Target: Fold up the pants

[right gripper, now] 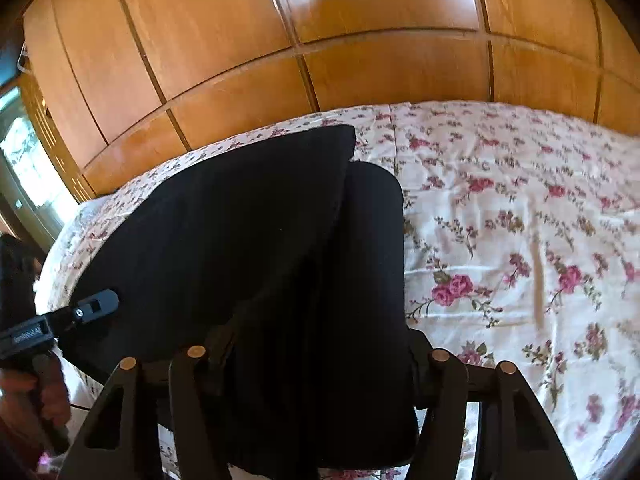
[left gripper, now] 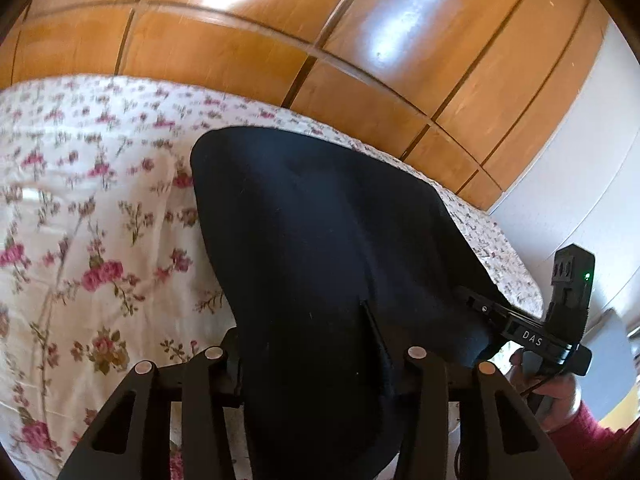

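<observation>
- Pants (left gripper: pixel 320 248) are hanging from both grippers, near end lifted, far end resting on the bed (left gripper: pixel 80 200) with the floral sheet, close to the far edge by the wooden wardrobe (left gripper: pixel 240 40).
- Left hand-held gripper (left gripper: pixel 316 364) is clamping the dark fabric; cloth is running down between its fingers and filling the gap.
- Right hand-held gripper (right gripper: pixel 316 360) is doing the same: jaws closed on a bunched fold of the pants.
- Right wrist view is showing two layers at the far end, one lying partly over the other, edges not lined up.
- Likely step: carrying the held end over toward the far end to make a fold. Fabric is too dark to tell waistband from cuffs, so which end is held is uncertain.
- To do it well, the person is best keeping both grippers level and the same distance apart, so the held edge is staying taut and straight.
- Moving slowly forward and low is helping the fold line form square across the legs.
- Risk: bunched grips are slipping or dragging the offset layers further askew; the far end is also sitting near the bed edge and could slide off.
</observation>
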{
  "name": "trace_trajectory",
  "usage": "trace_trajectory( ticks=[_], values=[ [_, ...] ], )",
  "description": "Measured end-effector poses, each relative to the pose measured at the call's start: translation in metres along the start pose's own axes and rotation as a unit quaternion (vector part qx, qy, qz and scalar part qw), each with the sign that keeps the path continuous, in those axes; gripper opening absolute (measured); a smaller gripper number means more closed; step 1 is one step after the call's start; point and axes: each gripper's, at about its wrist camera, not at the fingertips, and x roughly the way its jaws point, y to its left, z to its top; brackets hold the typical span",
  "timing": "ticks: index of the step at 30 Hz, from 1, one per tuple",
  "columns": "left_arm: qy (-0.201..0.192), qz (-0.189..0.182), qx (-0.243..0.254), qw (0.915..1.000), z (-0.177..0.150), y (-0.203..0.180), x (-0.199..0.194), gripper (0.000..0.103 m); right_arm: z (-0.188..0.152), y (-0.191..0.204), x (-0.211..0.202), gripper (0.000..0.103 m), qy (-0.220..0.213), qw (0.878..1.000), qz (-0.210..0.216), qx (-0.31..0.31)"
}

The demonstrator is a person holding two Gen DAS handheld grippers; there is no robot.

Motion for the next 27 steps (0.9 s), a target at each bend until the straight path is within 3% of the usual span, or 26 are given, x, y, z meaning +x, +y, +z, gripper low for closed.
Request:
trace_trajectory(
  ticks=[5,14,27],
  values=[
    [-0.035,0.007,0.04,0.9986,0.008,-0.017,-0.012,0.046,0.004,0.009,-0.005,0.059,-0.019,0.999,-0.017,-0.027],
    [-0.061,0.026,0.08,0.9946,0.04,-0.023,0.0,0.046,0.024,0.005,0.0,0.058,-0.062,0.998,-0.01,-0.014],
    [-0.073,0.056,0.087,0.9919,0.138,-0.014,0.074,0.046,0.122,-0.006,0.06,0.058,-0.093,0.995,-0.01,-0.018]
  ],
)
